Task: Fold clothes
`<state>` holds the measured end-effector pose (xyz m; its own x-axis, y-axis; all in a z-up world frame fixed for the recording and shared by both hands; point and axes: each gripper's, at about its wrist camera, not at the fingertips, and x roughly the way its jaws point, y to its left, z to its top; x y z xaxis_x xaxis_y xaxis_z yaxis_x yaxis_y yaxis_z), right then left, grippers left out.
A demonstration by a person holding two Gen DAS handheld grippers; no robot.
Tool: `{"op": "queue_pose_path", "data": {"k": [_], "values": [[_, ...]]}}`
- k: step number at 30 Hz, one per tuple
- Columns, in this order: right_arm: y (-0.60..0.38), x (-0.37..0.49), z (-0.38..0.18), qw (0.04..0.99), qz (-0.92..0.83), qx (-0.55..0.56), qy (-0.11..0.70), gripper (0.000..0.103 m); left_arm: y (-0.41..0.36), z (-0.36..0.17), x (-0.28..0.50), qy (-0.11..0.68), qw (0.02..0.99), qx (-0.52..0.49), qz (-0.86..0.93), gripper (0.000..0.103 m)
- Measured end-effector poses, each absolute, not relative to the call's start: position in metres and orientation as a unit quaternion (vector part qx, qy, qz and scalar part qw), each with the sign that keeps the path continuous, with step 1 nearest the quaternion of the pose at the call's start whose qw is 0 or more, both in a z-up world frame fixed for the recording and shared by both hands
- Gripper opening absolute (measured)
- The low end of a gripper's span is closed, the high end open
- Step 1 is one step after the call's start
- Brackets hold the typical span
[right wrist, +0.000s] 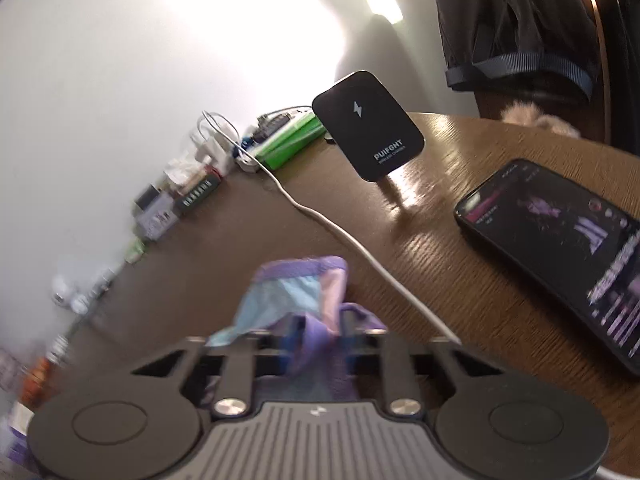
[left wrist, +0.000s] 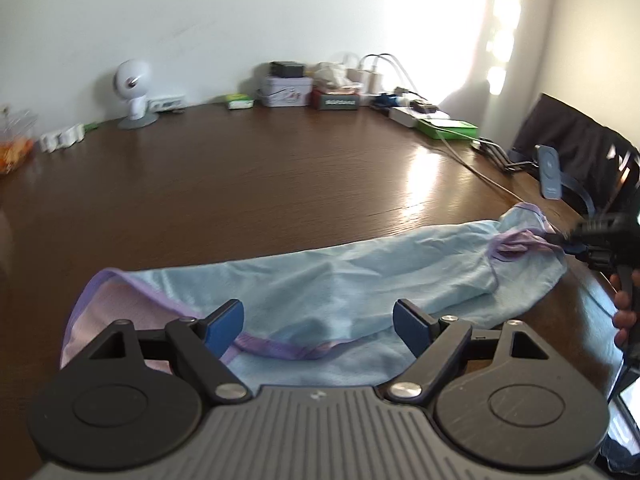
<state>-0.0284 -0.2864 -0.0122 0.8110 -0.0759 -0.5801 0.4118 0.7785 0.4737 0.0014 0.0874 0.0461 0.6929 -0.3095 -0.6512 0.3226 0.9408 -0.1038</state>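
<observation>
Across the brown table (left wrist: pixel 280 184) the light-blue garment (left wrist: pixel 320 280) is lying long axis 9-to-3, purple-trimmed; right gripper (right wrist: pixel 316 332) is pinching its bunched 3 o'clock end, jaws closed on cloth; left gripper (left wrist: pixel 318 320) is hovering wide open, empty, over the near hem at 6 o'clock, nearest the free 9 o'clock end; white cable (right wrist: pixel 340 236), phone (right wrist: pixel 560 248), charger stand (right wrist: pixel 368 136) are crowding 3 o'clock
</observation>
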Motion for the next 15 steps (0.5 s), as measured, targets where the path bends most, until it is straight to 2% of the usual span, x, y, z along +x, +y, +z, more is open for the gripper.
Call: {"op": "queue_pose_path", "data": {"k": [6, 9, 15], "values": [[-0.272, -0.026, -0.008, 0.933, -0.113, 0.207, 0.272, 0.003, 0.100, 0.051, -0.007, 0.341, 0.927, -0.005, -0.154, 0.083], [-0.262, -0.032, 0.011, 0.954, -0.066, 0.180, 0.232, 0.003, 0.115, 0.059, -0.017, 0.326, 0.936, -0.023, -0.130, 0.083], [-0.159, -0.024, 0.056, 0.973, 0.123, 0.054, 0.190, 0.004, 0.156, 0.065, -0.049, 0.306, 0.948, -0.070, -0.055, 0.083]]}}
